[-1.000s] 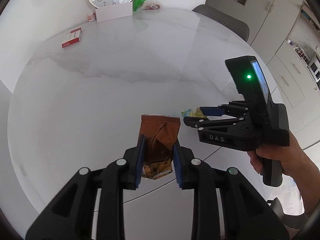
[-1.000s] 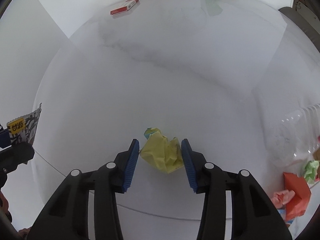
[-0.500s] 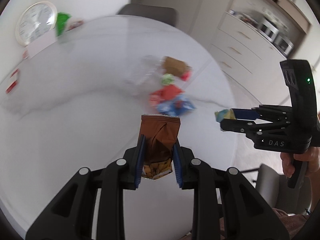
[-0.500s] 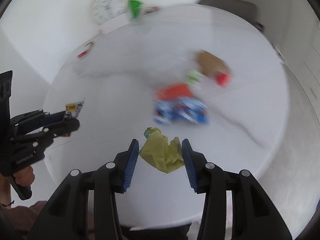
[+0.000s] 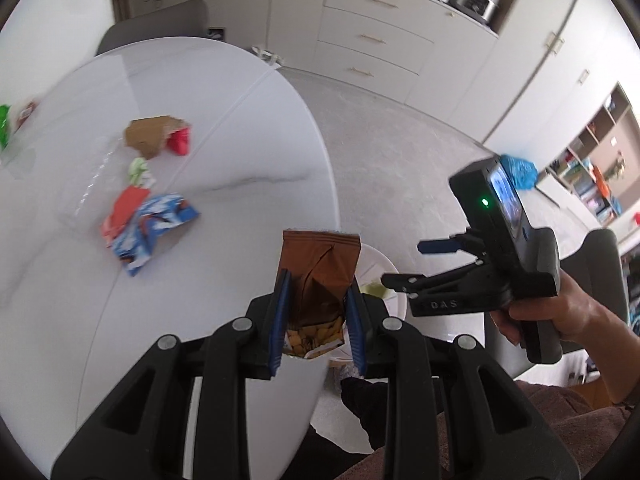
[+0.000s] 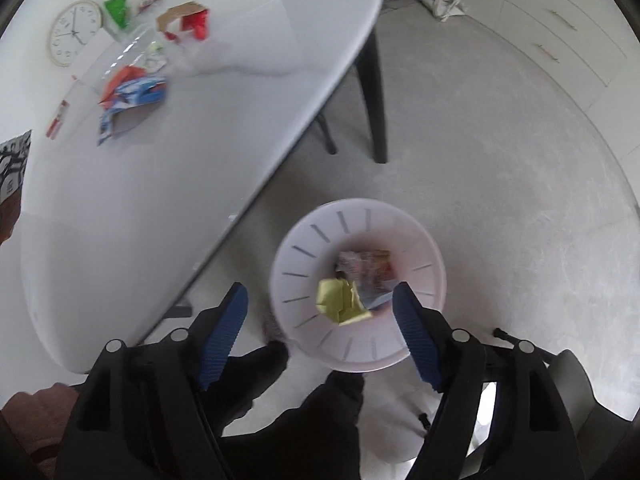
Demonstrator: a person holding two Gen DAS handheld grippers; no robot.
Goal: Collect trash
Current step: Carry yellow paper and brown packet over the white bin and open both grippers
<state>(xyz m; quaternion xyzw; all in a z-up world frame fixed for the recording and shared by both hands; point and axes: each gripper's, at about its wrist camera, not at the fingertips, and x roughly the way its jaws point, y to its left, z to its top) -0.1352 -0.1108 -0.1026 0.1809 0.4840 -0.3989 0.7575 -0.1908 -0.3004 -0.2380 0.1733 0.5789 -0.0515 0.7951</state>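
Drop-off step: right claw (image 6: 320,316) gapes wide and empty over the white bin (image 6: 428,268) on the floor, yellow wad (image 6: 340,296) inside it, while left claw (image 5: 316,316) pinches the brown snack bag (image 5: 320,264), probably binned next, more trash on the worktop (image 5: 224,152).

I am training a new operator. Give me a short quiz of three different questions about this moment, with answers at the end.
1. True or false: the right gripper is open above the white bin.
2. What does the left gripper hold? A. blue wrapper B. brown snack bag C. clock
3. Fill in: the yellow crumpled paper lies inside the ____.

Key:
1. True.
2. B, the brown snack bag.
3. White bin; more trash, like the blue wrapper, waits on the table.
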